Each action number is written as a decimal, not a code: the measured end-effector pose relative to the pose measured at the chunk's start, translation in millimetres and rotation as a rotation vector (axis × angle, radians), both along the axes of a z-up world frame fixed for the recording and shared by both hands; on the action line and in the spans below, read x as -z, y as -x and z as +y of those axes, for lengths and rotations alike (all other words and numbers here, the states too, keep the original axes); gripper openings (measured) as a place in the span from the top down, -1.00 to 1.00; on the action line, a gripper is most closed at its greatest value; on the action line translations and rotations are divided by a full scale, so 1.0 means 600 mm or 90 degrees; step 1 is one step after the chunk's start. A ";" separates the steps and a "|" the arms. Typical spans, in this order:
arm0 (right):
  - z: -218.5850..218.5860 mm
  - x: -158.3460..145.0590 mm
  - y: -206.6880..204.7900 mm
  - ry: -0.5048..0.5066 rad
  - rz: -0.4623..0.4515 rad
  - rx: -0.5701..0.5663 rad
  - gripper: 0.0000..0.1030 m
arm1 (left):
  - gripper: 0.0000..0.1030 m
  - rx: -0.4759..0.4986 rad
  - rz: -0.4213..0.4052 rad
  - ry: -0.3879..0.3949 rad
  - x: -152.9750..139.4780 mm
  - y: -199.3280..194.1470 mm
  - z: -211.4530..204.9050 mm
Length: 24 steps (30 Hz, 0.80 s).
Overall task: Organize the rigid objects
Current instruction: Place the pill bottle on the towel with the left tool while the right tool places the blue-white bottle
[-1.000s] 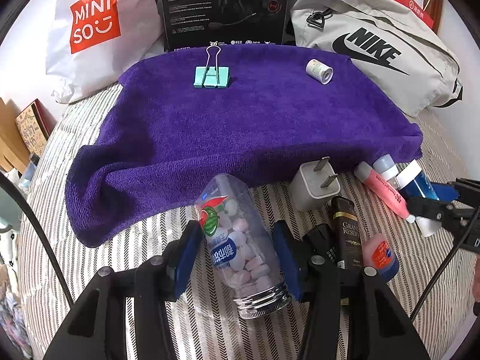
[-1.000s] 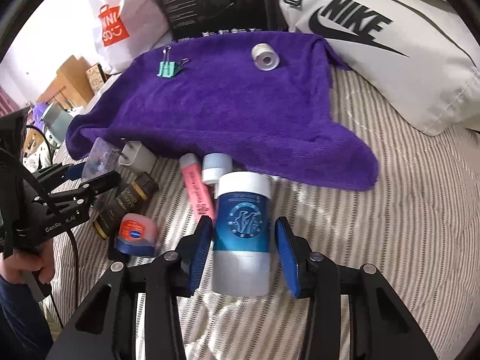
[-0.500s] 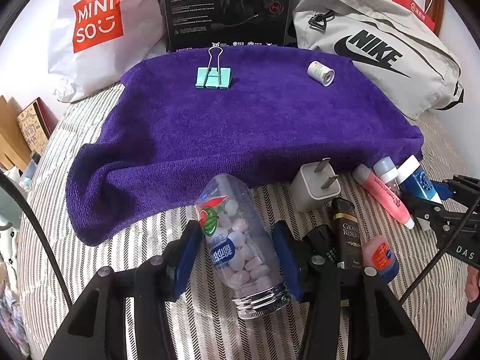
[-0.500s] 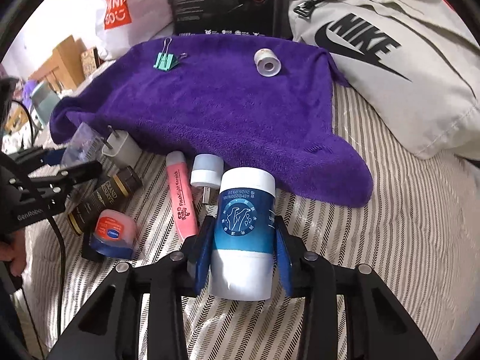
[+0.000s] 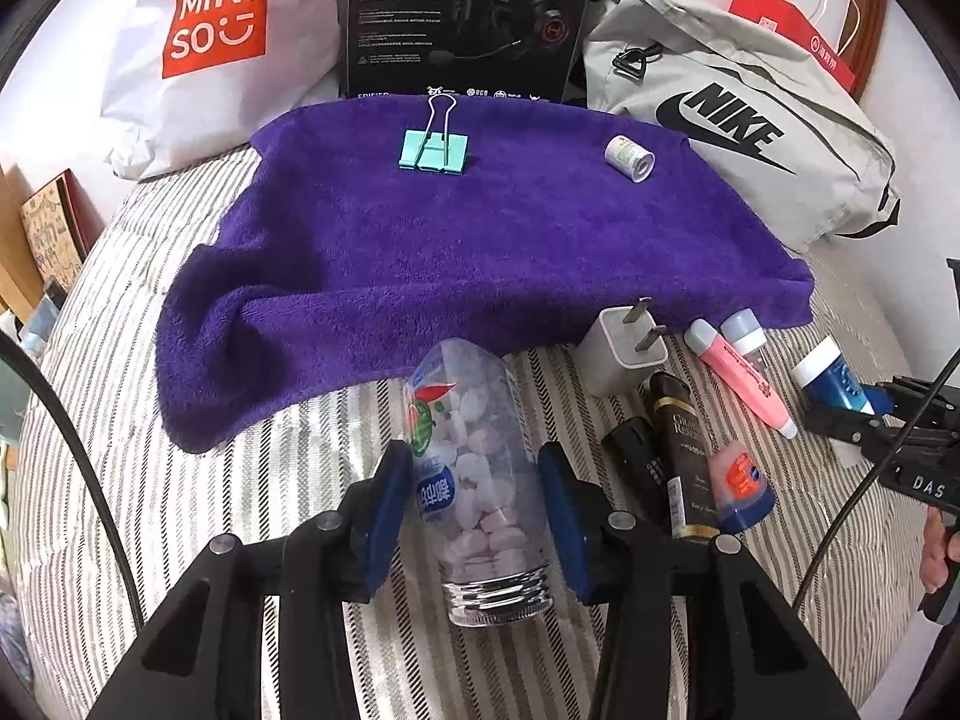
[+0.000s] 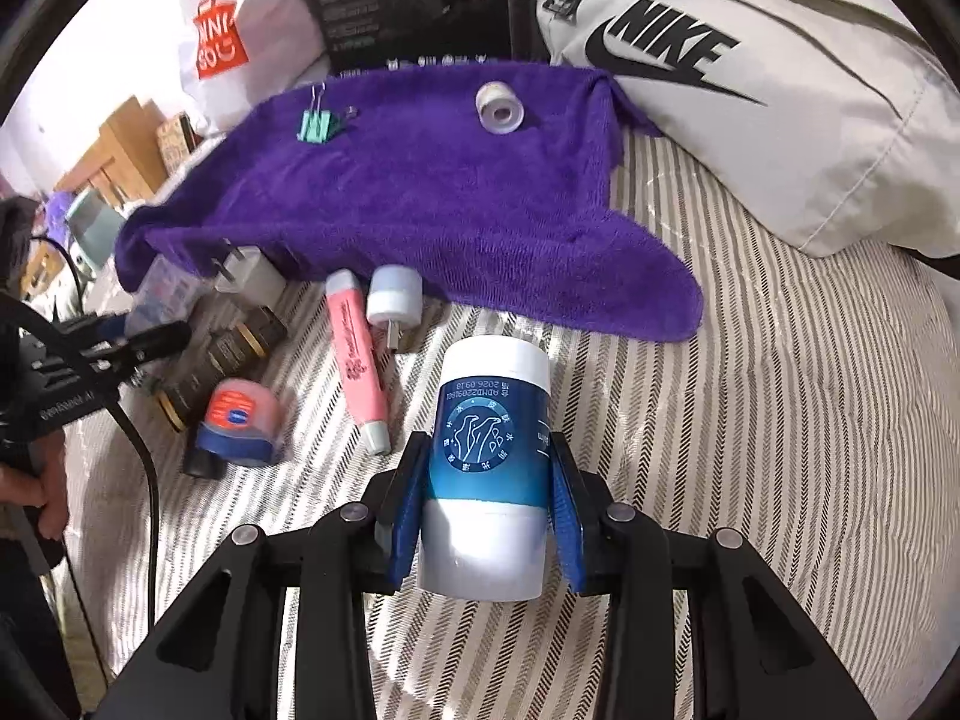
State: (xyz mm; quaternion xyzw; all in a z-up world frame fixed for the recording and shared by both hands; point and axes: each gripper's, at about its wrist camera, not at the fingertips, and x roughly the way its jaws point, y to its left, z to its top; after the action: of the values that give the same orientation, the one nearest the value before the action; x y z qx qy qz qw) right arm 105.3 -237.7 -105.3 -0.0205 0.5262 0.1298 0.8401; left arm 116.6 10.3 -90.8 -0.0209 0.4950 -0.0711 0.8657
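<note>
Striped bedding (image 5: 252, 480) carries everything, with a purple towel (image 5: 480, 240) spread across its far half. From the left wrist view, the left gripper (image 5: 474, 501) has its blue pads either side of a clear bottle of tablets (image 5: 474, 480) lying on the stripes, metal cap toward the camera; narrow gaps show on both sides, so the jaws stand released around it rather than pressing. From the right wrist view, the right gripper (image 6: 486, 504) is clenched on a blue and white canister (image 6: 489, 468), both pads tight against its sides, and the canister looks raised off the bedding (shadow lies beneath it). Just left of the canister lie a pink tube (image 6: 357, 360) and a small grey-capped plug (image 6: 393, 297); farther left sit a small Vaseline jar (image 6: 240, 423), a dark brown bottle (image 5: 681, 450) and a white wall charger (image 5: 621, 351) at the towel's near edge. On the towel, well apart from each other, rest a mint binder clip (image 5: 435, 147) and a small white roll (image 5: 627, 157). Behind the towel stand a Miniso bag (image 5: 210, 30), a black headset box (image 5: 468, 12) and a grey Nike bag (image 5: 750, 132).
</note>
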 end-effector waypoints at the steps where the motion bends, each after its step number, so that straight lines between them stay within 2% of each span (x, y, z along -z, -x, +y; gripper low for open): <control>1: -0.001 -0.001 0.001 -0.001 0.000 -0.001 0.27 | 0.20 0.000 0.000 -0.003 -0.002 0.001 0.000; 6: -0.006 -0.003 0.001 -0.013 0.010 0.007 0.27 | 0.20 0.001 0.000 0.011 -0.009 0.005 0.005; 10: -0.007 -0.003 0.002 -0.020 0.016 0.007 0.27 | 0.21 0.001 0.008 0.000 -0.004 0.003 0.004; 17: 0.000 0.005 0.002 -0.014 0.022 -0.003 0.27 | 0.13 0.012 0.003 -0.082 0.006 0.013 -0.022; 19: 0.002 0.008 0.002 -0.014 0.027 -0.005 0.27 | 0.14 0.007 0.000 -0.069 0.007 0.014 -0.017; 21: 0.004 0.007 0.003 -0.011 0.026 -0.006 0.27 | 0.24 0.010 0.004 -0.058 0.005 0.016 -0.012; 24: 0.008 -0.003 0.007 -0.016 0.021 -0.016 0.27 | 0.24 0.011 0.010 -0.053 -0.001 0.019 -0.011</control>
State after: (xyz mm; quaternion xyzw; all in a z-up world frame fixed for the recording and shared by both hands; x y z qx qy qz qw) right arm 101.2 -233.2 -103.8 -0.0143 0.5378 0.1471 0.8300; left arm 105.3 3.4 -90.0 0.0192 0.5043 -0.0578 0.8614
